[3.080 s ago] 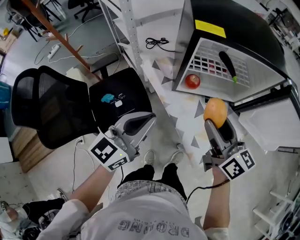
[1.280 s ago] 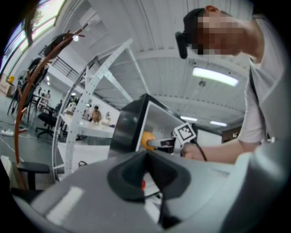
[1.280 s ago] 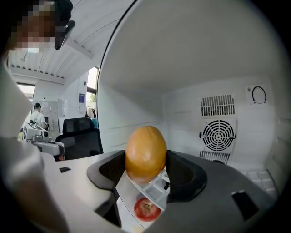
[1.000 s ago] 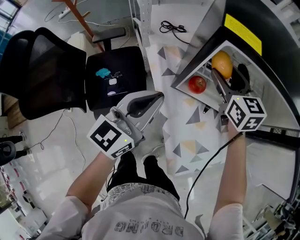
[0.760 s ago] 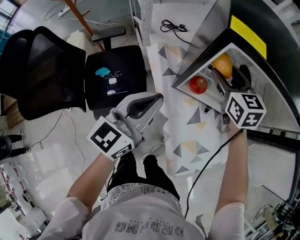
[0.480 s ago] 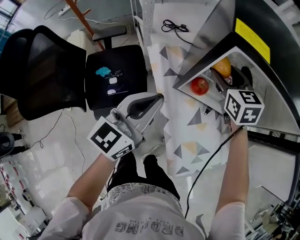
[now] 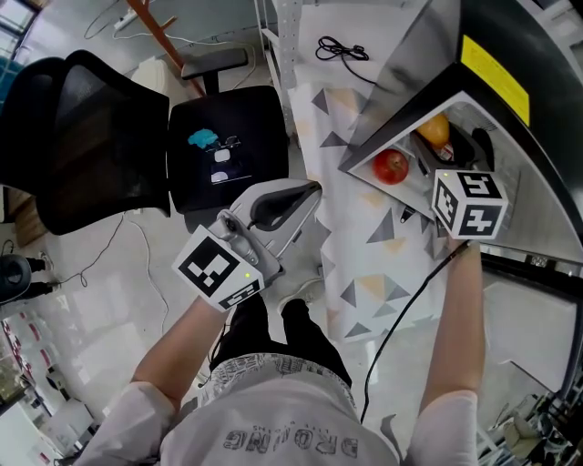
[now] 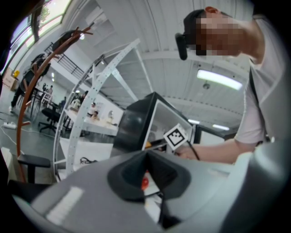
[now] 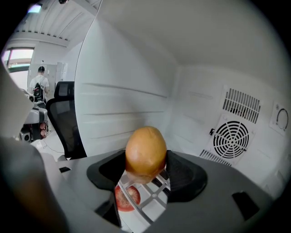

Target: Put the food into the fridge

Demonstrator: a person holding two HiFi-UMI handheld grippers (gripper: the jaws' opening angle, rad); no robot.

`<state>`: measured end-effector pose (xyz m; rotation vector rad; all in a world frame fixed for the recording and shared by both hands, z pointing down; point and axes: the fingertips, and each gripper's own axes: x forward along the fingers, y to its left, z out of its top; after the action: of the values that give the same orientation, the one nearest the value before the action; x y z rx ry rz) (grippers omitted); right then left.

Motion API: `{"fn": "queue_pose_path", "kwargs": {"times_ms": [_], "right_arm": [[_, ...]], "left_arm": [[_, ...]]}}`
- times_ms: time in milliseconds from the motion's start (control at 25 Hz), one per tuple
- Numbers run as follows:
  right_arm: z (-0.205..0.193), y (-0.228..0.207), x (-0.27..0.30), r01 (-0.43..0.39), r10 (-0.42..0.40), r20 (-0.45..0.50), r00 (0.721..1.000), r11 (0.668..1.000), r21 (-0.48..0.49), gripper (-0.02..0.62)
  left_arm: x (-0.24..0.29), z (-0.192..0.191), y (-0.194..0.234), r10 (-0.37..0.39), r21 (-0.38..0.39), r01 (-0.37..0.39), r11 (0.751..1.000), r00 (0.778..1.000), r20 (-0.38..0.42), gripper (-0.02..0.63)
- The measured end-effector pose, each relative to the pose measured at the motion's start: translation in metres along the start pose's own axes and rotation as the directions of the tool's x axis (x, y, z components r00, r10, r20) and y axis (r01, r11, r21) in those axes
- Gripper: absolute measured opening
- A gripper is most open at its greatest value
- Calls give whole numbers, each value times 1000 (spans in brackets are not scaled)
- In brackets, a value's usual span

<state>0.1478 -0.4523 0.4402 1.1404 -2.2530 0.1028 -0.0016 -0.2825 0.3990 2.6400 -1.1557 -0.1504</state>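
Observation:
An orange (image 7: 435, 130) sits between the jaws of my right gripper (image 7: 444, 150), which reaches into the open black fridge (image 7: 510, 36). In the right gripper view the orange (image 9: 145, 154) is clamped between the pads of the right gripper (image 9: 146, 169), above the white wire shelf (image 9: 152, 200). A red round fruit (image 7: 392, 167) lies on that shelf near the front, and the same red fruit (image 9: 125, 199) shows below the orange. My left gripper (image 7: 296, 196) hangs outside the fridge, shut and empty, its pads (image 8: 129, 175) together.
A black office chair (image 7: 91, 136) with a small blue item (image 7: 202, 139) on its seat stands at the left. A white metal rack (image 7: 273, 27) and a black cable (image 7: 339, 50) are behind. A patterned floor mat (image 7: 364, 255) lies before the fridge. A fan vent (image 9: 232, 139) marks the fridge's back wall.
My right gripper has carried the orange from outside the fridge in over the wire shelf, and a little deeper in the last second. The left gripper has stayed put.

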Motion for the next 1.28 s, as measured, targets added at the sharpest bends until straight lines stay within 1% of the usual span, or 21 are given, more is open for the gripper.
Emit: {"fn": "queue_pose_path", "kwargs": {"times_ms": [160,400,640,1000,1200,1280], "right_arm": [[1,0,2,2,-2,-4,1000,1000,-1,275],[-4,5,4,-16,16,-7,1000,1000,10,276],[0,5,-4,-32,31,28,999,999,40,276],[8,6,-47,-39,18,143,990,988,148,275],[13,9,-85,-64,18,215,977,976,209,275],[15,10,-101,-69,12,242,970,971,228,264]], "left_arm": [[0,1,1,0,1,0,1000,1000,-1,8],[0,1,2,0,3,0,1000,1000,-2,8],[-1,3,-2,-12,10,12,1000,1000,-7,8],[0,16,-19,-50,44,51,998,999,-17,8],[-2,29,-32,-81,76,83,994,996,-25,8],[-4,33,-37,-91,87,93,992,995,-30,8]]}}
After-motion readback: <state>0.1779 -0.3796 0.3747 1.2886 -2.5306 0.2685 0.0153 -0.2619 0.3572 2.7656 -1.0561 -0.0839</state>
